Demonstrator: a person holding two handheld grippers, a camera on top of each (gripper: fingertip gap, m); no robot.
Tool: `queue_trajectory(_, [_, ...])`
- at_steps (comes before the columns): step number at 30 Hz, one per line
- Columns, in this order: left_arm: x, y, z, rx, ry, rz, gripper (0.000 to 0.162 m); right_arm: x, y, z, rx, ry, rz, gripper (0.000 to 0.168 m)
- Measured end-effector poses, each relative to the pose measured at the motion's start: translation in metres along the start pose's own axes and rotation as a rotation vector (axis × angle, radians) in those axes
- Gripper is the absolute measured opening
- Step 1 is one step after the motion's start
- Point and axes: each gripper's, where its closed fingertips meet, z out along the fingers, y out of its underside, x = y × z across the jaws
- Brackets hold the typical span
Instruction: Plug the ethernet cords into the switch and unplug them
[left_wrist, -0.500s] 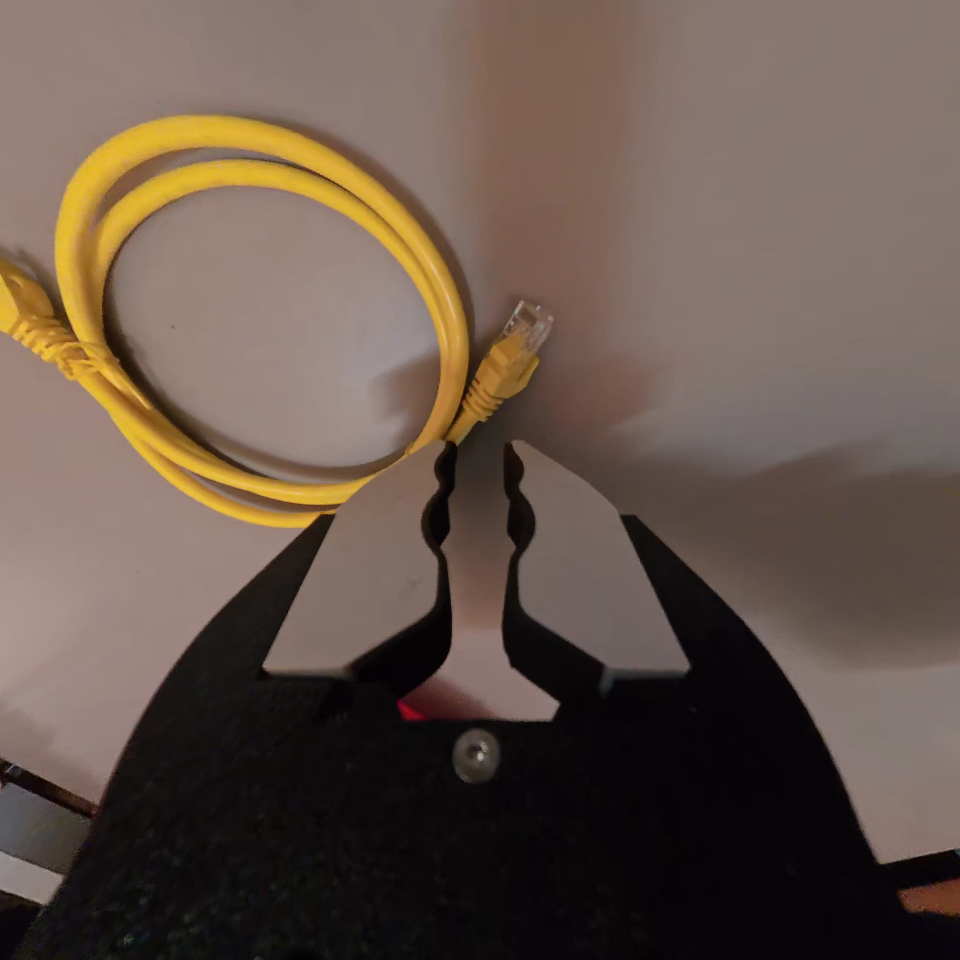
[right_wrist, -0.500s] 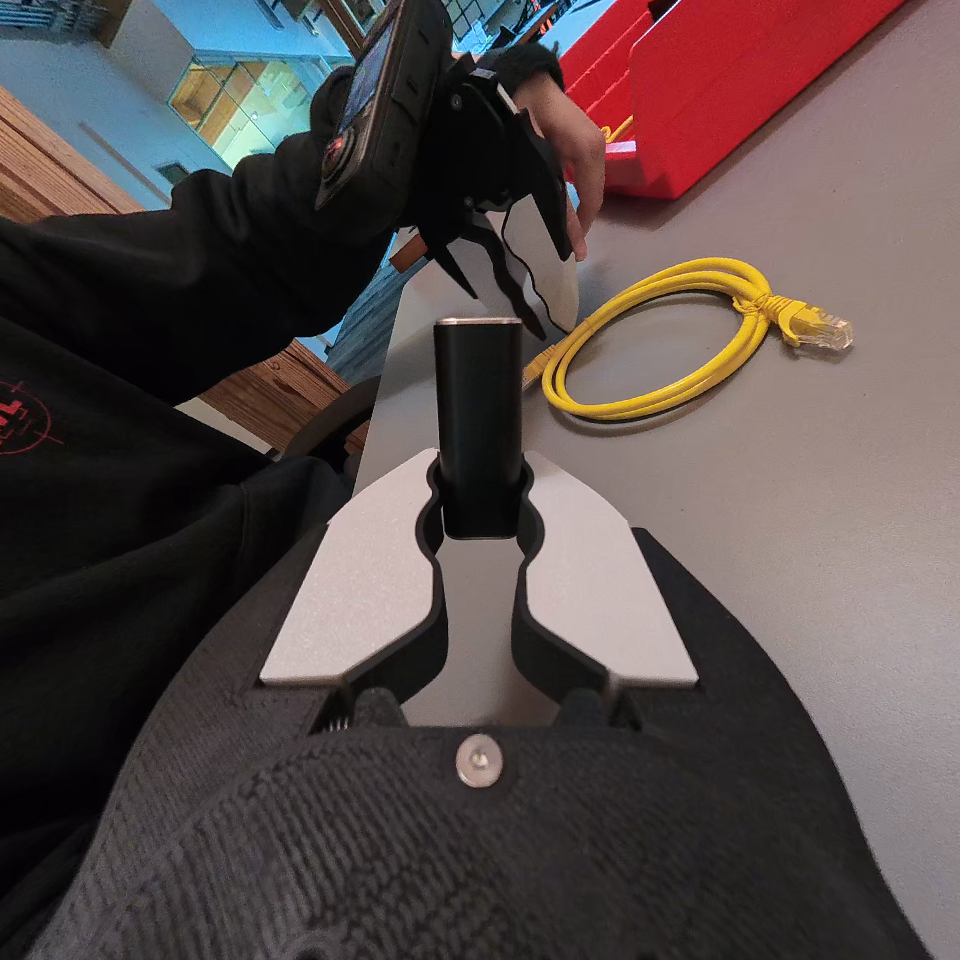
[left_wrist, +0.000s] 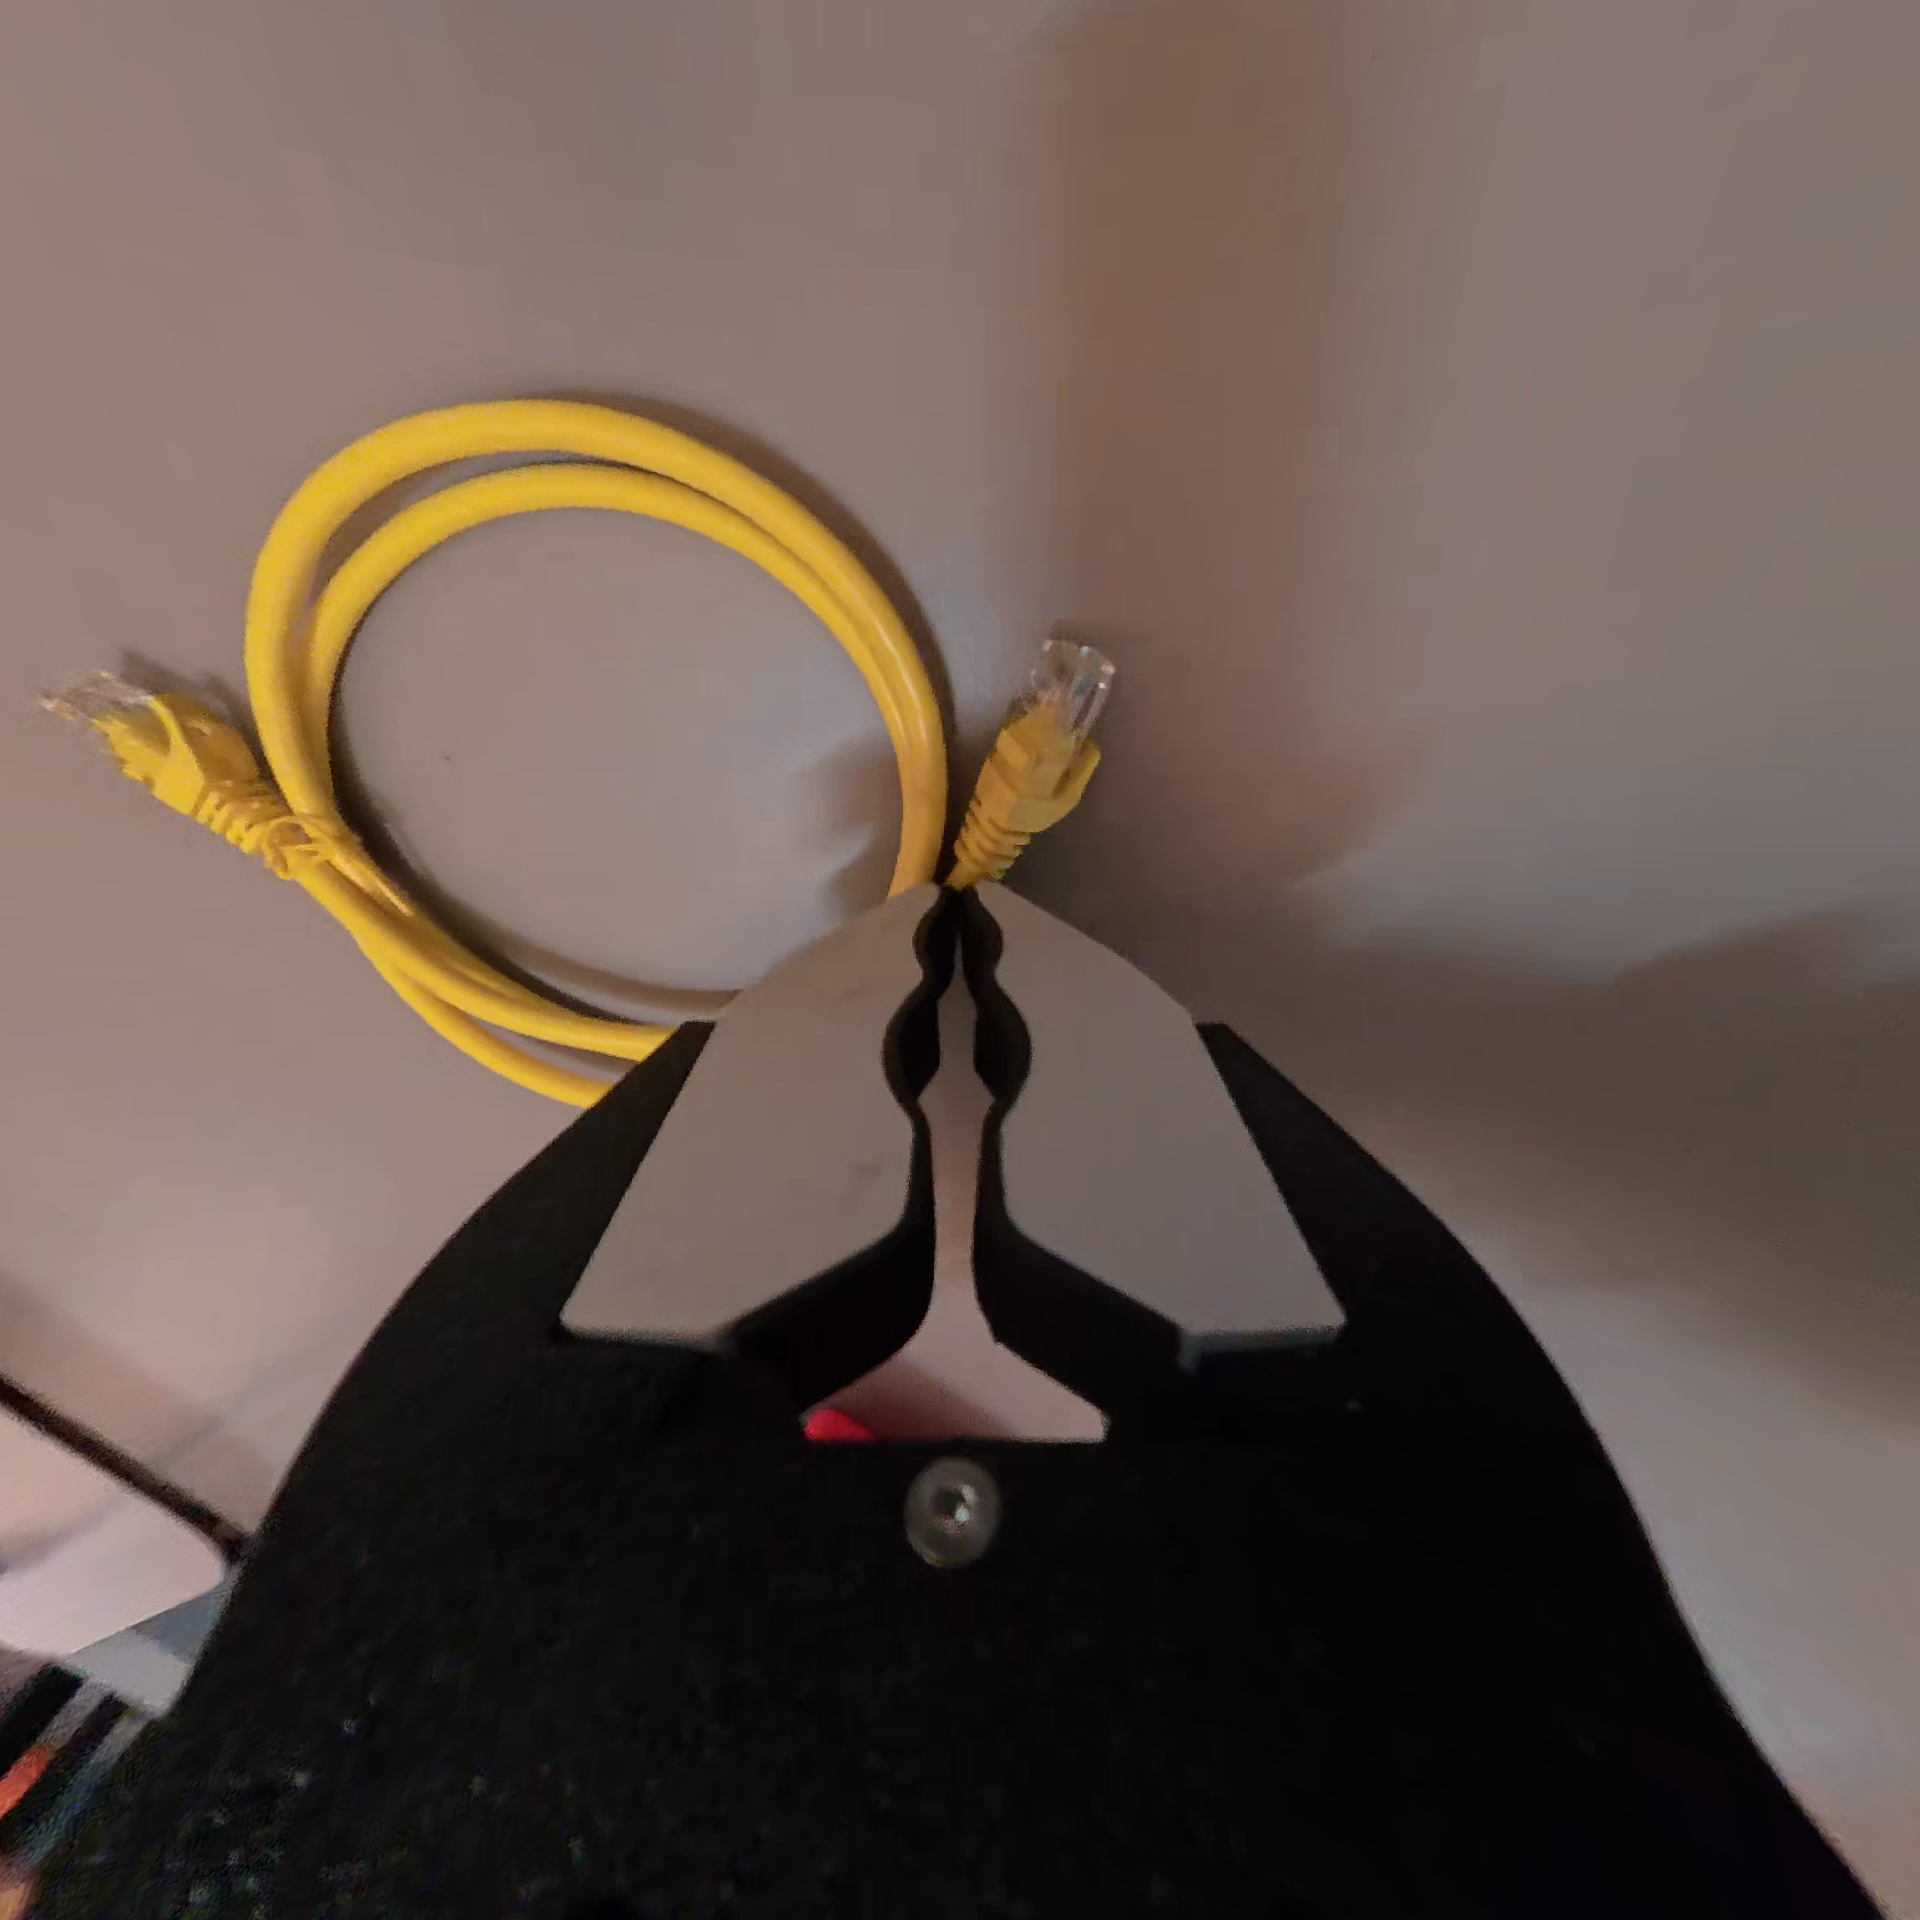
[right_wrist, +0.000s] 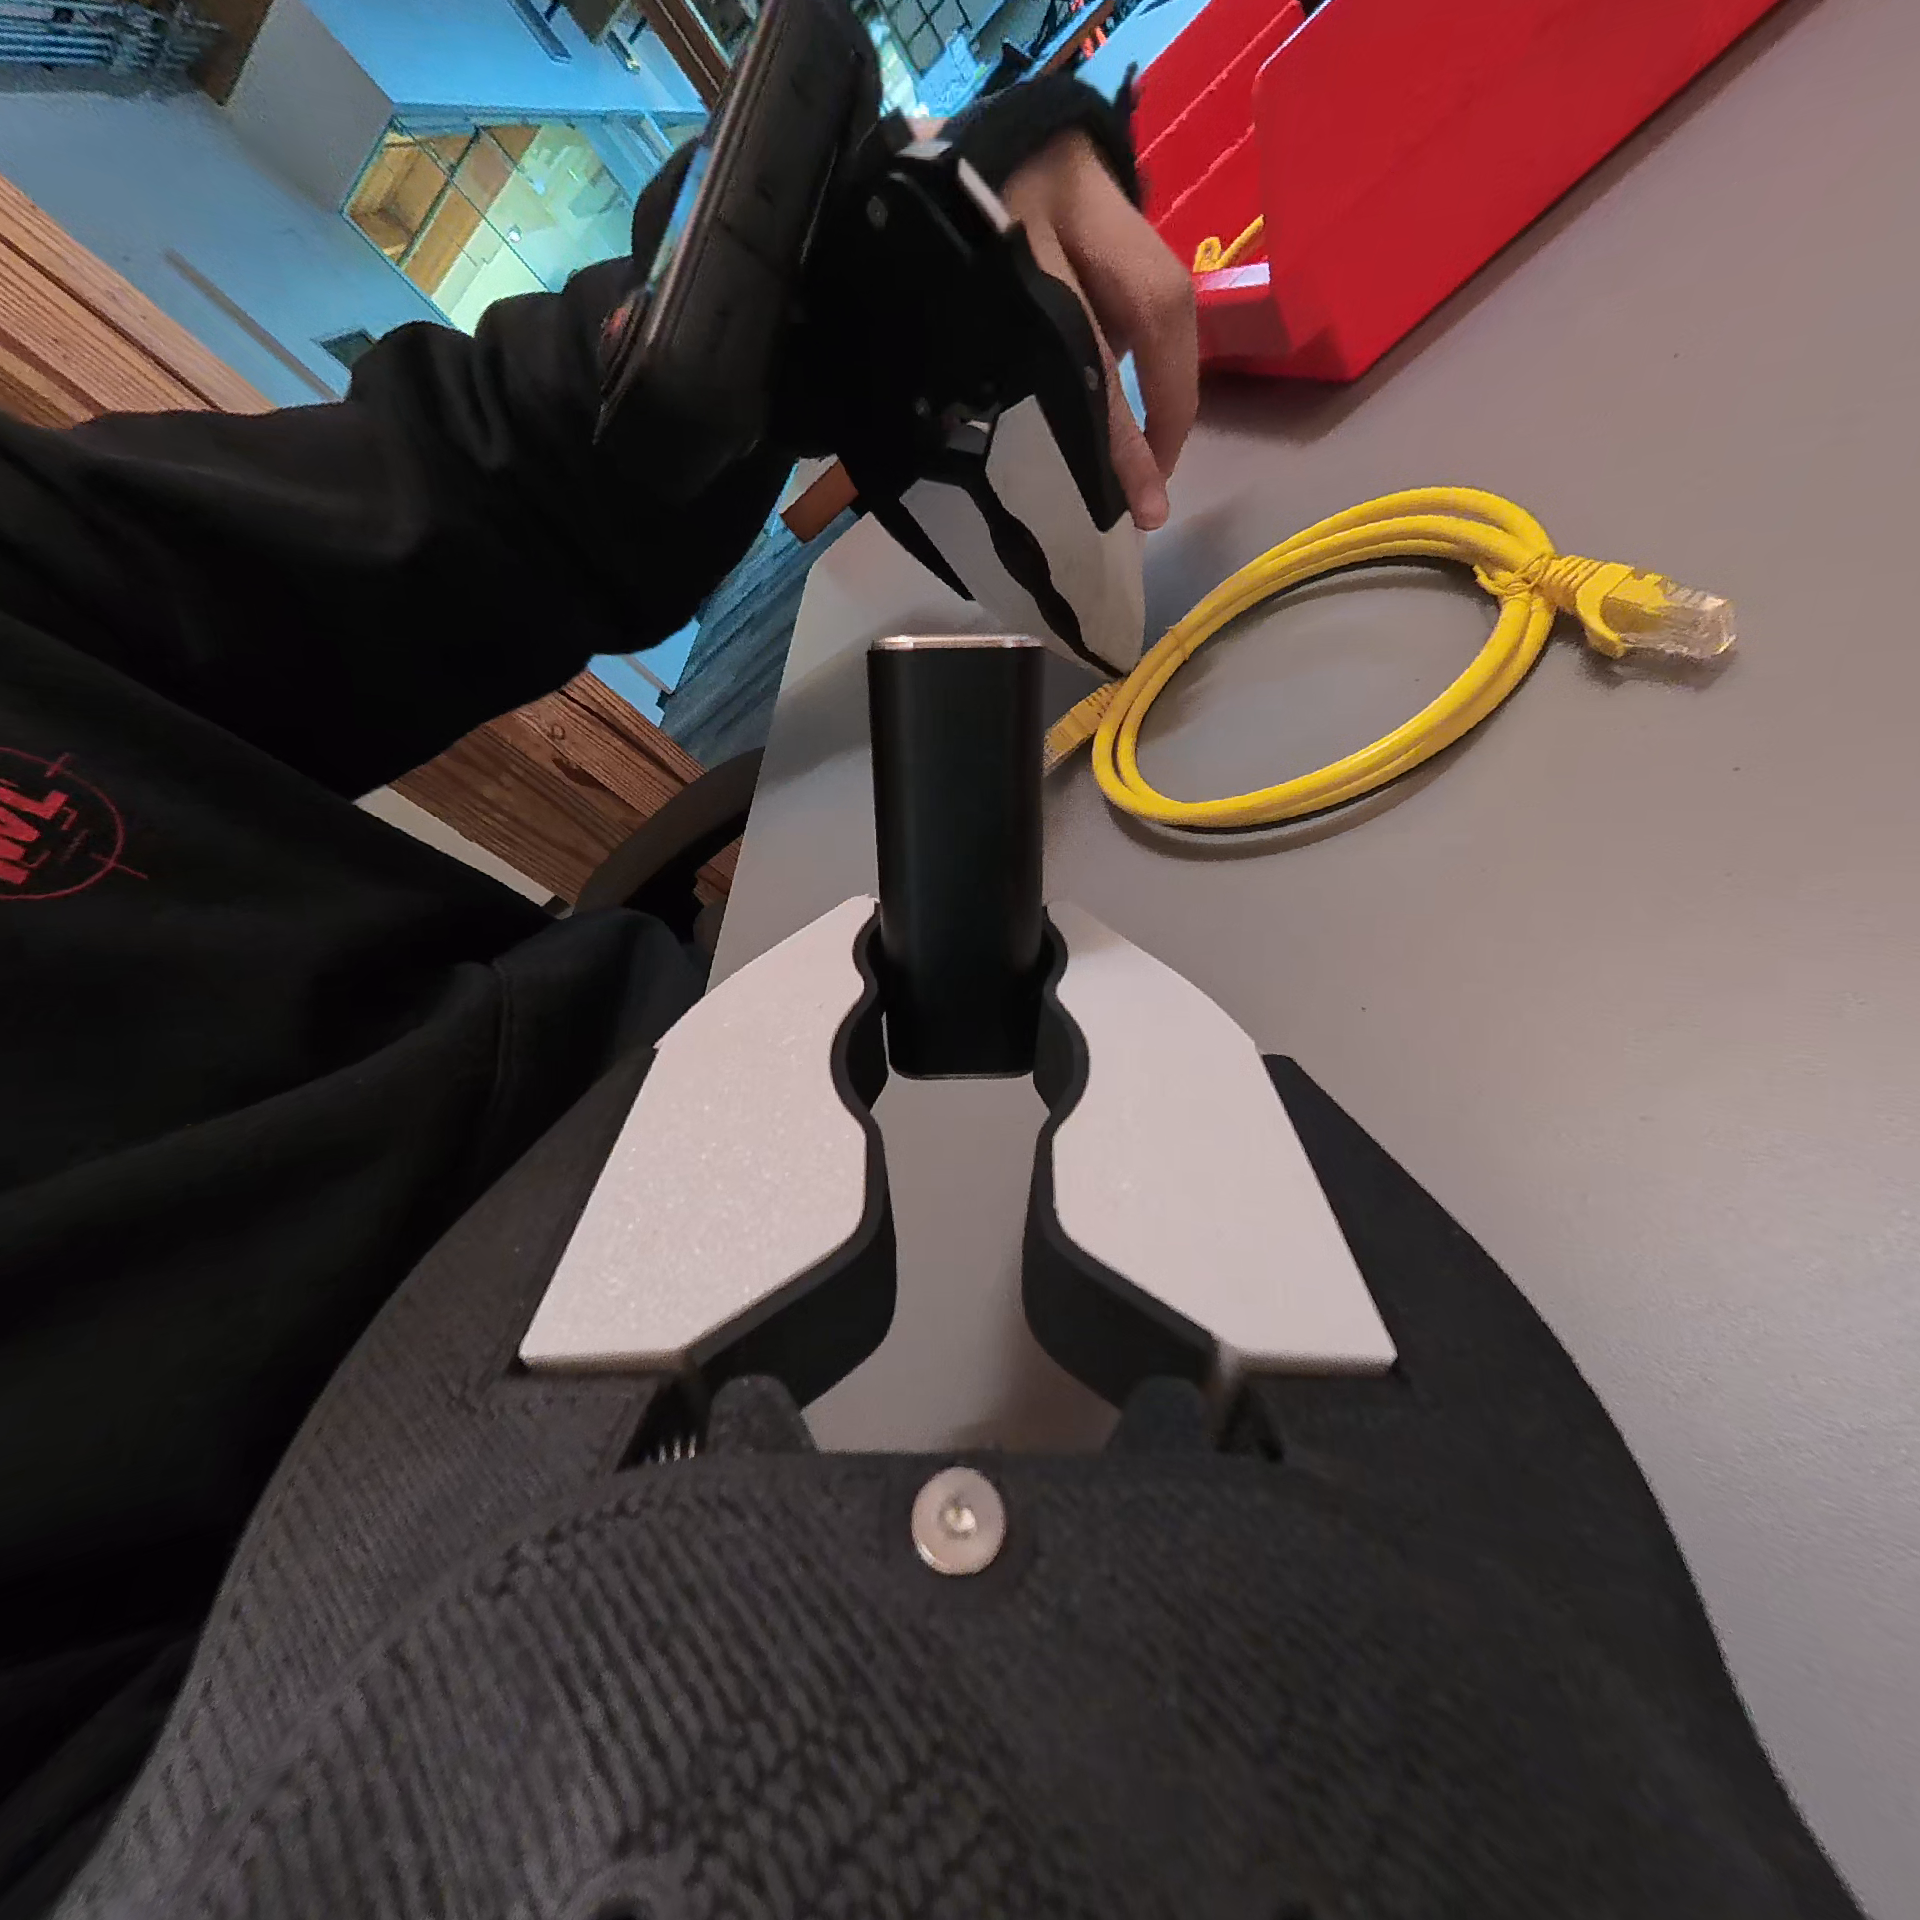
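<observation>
Left claw (left_wrist: 954, 902): pressed together at the tips, pinching the yellow ethernet cord (left_wrist: 582, 457) just behind the boot of its near plug (left_wrist: 1044, 748).
Right claw (right_wrist: 958, 935): clamped on a black box-shaped switch (right_wrist: 956, 831), held upright on the worktop (right_wrist: 1558, 1143); ports not visible from this side.
Cord location: coiled in a double loop flat on the worktop, well ahead of the switch; near plug pointing away from the left claw, far plug (right_wrist: 1662, 621) lying free at the opposite side of the coil.
Cord handling: judged light and limp; coil likely to drag along when one end lifts. A tie near the far plug appears to bind the loops, so slack may be short.
Plug handling: clear plastic tip judged small, rigid and somewhat fragile at its latch tab. Best hold judged on the ribbed boot, not on the bare cable, for control of the plug's angle.
Switch handling: smooth and hard-sided, possibly slippery; firm side clamp advisable against insertion force.
Surroundings: red bin (right_wrist: 1455, 156) at the far end of the worktop, apart from the cord.
Obstructions: none seen between plug and switch; person's dark sleeve (right_wrist: 416, 499) beside the switch.
</observation>
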Motion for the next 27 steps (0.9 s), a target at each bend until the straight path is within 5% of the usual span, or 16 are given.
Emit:
queue_trajectory(5, [0.000, 0.001, 0.001, -0.017, -0.121, 0.039, 0.005, 0.000, 0.000, 0.001, -0.001, -0.001, 0.002, 0.025])
queue_trajectory(10, [0.003, -0.001, 0.001, 0.091, -0.025, -0.114, 0.007, -0.001, 0.000, 0.002, -0.007, -0.002, -0.001, 0.025])
queue_trajectory(17, [-0.009, 0.000, -0.012, 0.070, -0.033, -0.117, 0.042, 0.000, -0.001, -0.002, 0.002, 0.000, 0.000, 0.025])
queue_trajectory(22, [-0.006, 0.006, 0.005, -0.022, 0.083, -0.041, 0.018, -0.001, -0.001, -0.001, -0.001, -0.002, -0.005, 0.025])
queue_trajectory(27, [-0.009, 0.005, 0.009, -0.013, 0.123, -0.044, 0.014, -0.002, -0.002, -0.003, 0.009, -0.001, -0.007, 0.025])
